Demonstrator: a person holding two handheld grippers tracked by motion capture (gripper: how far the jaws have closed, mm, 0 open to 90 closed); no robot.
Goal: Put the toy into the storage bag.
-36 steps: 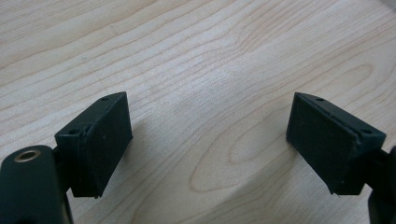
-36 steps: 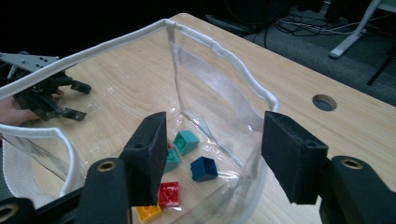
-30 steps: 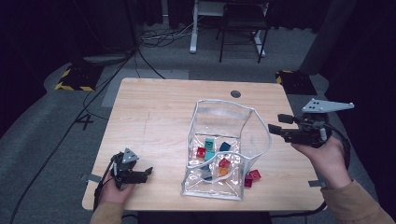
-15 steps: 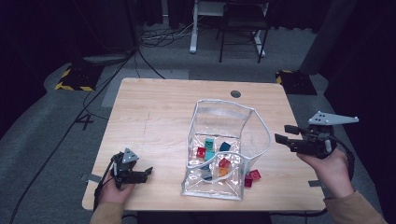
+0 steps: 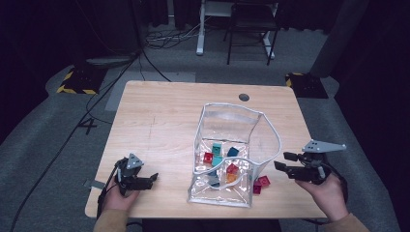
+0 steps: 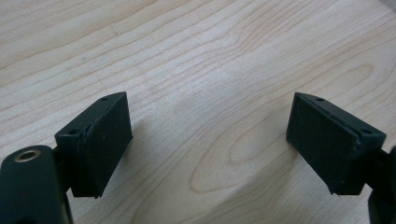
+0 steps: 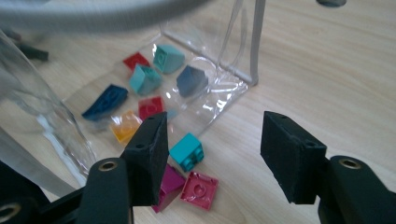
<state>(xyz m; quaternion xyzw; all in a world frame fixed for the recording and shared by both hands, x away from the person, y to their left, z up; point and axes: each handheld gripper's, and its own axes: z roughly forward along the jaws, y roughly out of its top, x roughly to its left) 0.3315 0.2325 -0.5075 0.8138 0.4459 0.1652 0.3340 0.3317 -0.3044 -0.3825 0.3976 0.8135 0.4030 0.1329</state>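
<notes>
A light wooden table [image 5: 164,121] with a plain grain carries everything, and a round dark cable hole [image 5: 244,97] sits near its far edge. A clear plastic bag [image 5: 256,128] with a white rim stands open right of the middle, its base flat on the wood; small bricks in red, teal, dark blue and orange lie inside it. Just beside the bag's near right corner, three loose bricks lie directly on the wood: a teal brick [image 7: 187,151], a magenta brick [image 7: 168,182] and a flat red brick [image 7: 200,189], the last two touching
</notes>
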